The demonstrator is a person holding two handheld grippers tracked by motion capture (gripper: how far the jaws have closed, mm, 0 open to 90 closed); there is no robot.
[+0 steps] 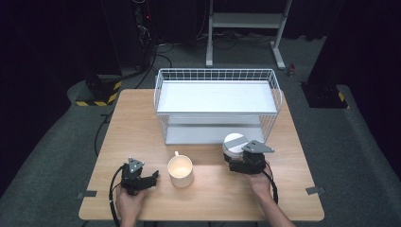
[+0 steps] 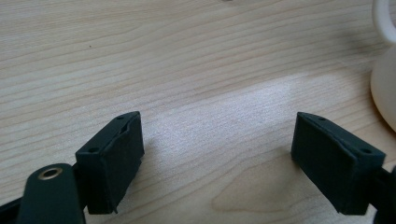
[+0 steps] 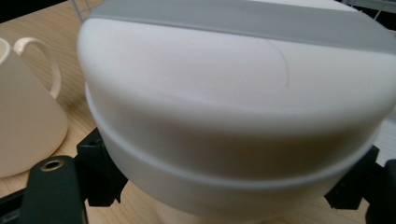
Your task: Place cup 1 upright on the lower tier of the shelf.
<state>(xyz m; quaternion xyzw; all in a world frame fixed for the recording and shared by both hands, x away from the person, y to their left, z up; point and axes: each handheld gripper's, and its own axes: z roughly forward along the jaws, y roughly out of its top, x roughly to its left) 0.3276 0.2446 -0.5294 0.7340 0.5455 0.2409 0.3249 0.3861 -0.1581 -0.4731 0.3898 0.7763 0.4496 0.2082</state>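
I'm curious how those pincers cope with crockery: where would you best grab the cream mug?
Take the cream mug across its round body, coming in from the left with the open left tongs, which already lie beside it. It stands upright, and its small handle points toward the wire rack, leaving both side walls free.

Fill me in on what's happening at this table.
A person works two handheld grippers at a wooden table. The right gripper is clamped on a round white container in front of the wire rack. The left gripper rests open on the table beside a cream mug, holding nothing.
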